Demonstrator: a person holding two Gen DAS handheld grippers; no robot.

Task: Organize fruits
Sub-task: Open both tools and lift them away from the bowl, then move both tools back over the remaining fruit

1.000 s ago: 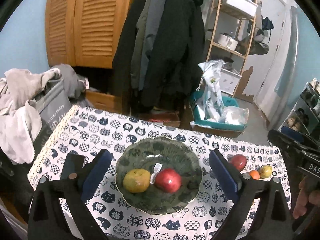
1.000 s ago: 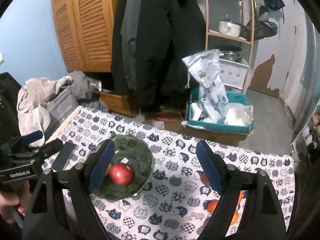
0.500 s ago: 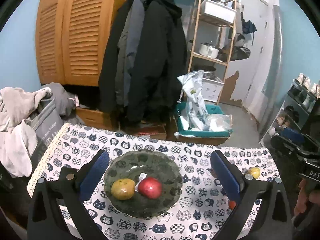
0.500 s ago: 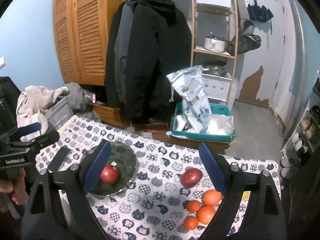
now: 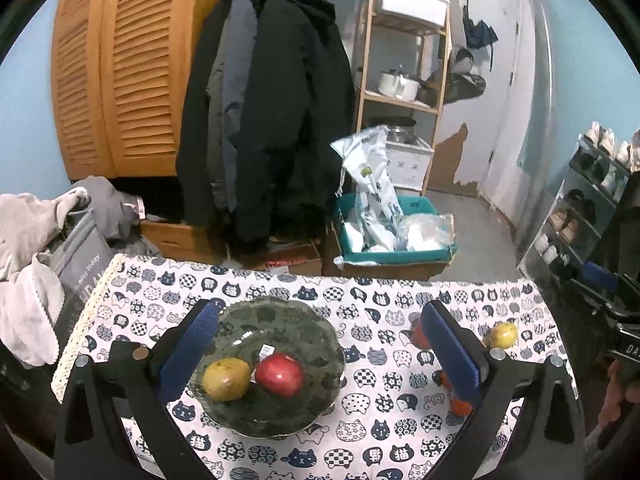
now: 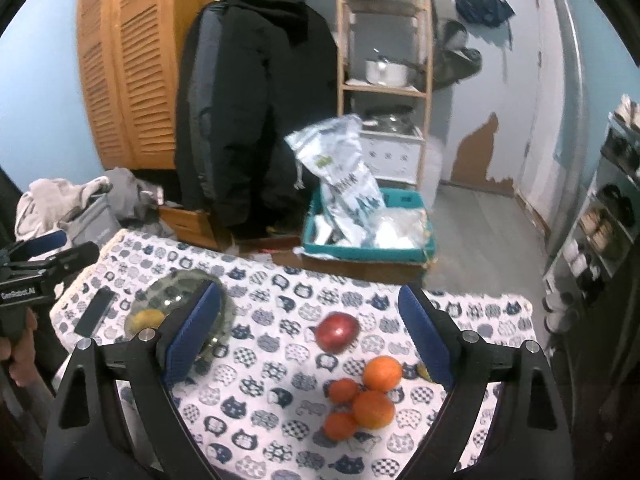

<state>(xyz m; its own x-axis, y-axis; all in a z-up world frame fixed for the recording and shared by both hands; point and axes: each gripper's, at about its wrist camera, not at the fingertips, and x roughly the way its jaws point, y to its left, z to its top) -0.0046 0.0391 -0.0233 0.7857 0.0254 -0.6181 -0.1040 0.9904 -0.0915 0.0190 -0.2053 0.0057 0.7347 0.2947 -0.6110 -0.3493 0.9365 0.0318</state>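
Fruit loose on a patterned cloth, both tongs empty

Fruit lay in two groups. In the left wrist view a red apple point(image 5: 279, 374) and a yellow-brown pear point(image 5: 226, 379) sat touching each other in the green plate point(image 5: 280, 312), the pear at nine o'clock of the apple, with a small sticker just beyond them. In the right wrist view a second red apple point(image 6: 338, 327) rested alone on the surface point(image 6: 260, 380), and a cluster of oranges point(image 6: 370, 396) sat at about five o'clock from it, several touching one another. A yellow fruit point(image 5: 500, 334) lay near the surface's far right edge in the left view.

The right tongs point(image 6: 308, 336) were spread wide with nothing gripped, the lone apple seen between the fingers but clear of both pads. The left tongs point(image 5: 320, 352) were likewise released around the plate, pads apart from its rim.

Risks, as I judged them: the apple was round and free to roll, so a pad arriving off-centre could nudge it toward the oranges or off the surface. The oranges were packed close, so closing on one could knock its neighbours away. The yellow fruit by the edge looked the likeliest to fall. Dropping another fruit into the plate could jolt the pair already there, or tip the shallow plate if a pad caught its rim. A dark phone-like slab point(image 6: 94, 310) lay just beside the plate at nine o'clock and could be struck.
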